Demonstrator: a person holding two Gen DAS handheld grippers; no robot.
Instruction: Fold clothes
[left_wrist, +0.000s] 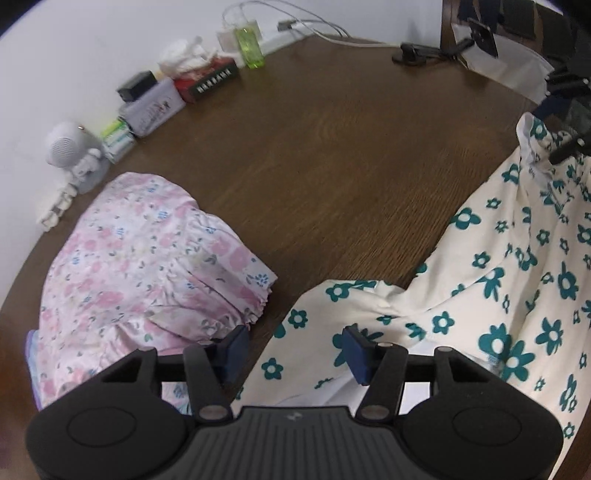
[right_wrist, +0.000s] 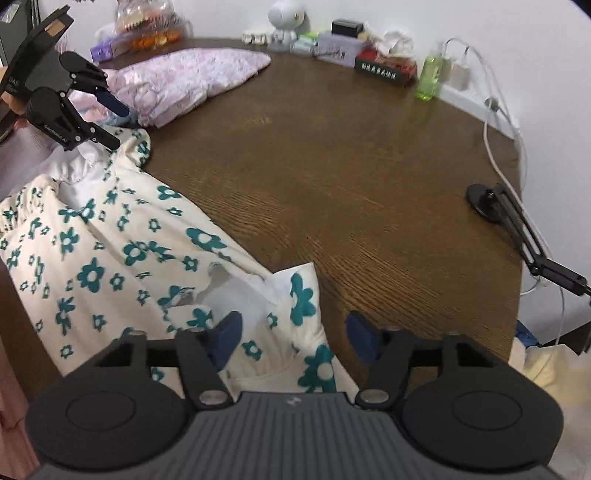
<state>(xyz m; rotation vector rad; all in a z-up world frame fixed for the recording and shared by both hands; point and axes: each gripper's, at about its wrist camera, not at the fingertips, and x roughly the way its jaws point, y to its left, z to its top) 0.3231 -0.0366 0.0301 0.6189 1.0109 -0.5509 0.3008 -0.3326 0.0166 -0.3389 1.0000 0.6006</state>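
In the left wrist view the left gripper (left_wrist: 295, 345) sits at the bottom centre with its blue-padded fingers (left_wrist: 355, 347) spread apart, released and grasping nothing; the cloth below lies between them, but the pads do not press on it. Under and to the right of them lies the cream garment with teal flowers (left_wrist: 498, 280), its long axis running from the lower centre up to the upper right of the frame, where the other gripper's dark tip shows at its far end. Just left of the fingers sits the pink floral garment (left_wrist: 147, 266), bunched in a rounded heap in the lower left, close to the cream one but with a strip of bare wood between.

In the right wrist view the right gripper (right_wrist: 293, 334) is likewise released, its fingers (right_wrist: 362, 338) parted over the cream garment's ragged near end, with a white lining exposed between them; the right finger hangs over bare tabletop (right_wrist: 369, 184). Here the garment stretches from bottom centre to the upper left, where the left gripper hovers at its gathered white edge.

The middle and right of the brown tabletop are open. Along the far edge by the wall stand a green bottle (right_wrist: 428, 79), a tissue box (right_wrist: 384, 68) and a small white figure (right_wrist: 284, 22); a black stand (right_wrist: 487, 201) and white cables (right_wrist: 495, 122) lie along the right edge.
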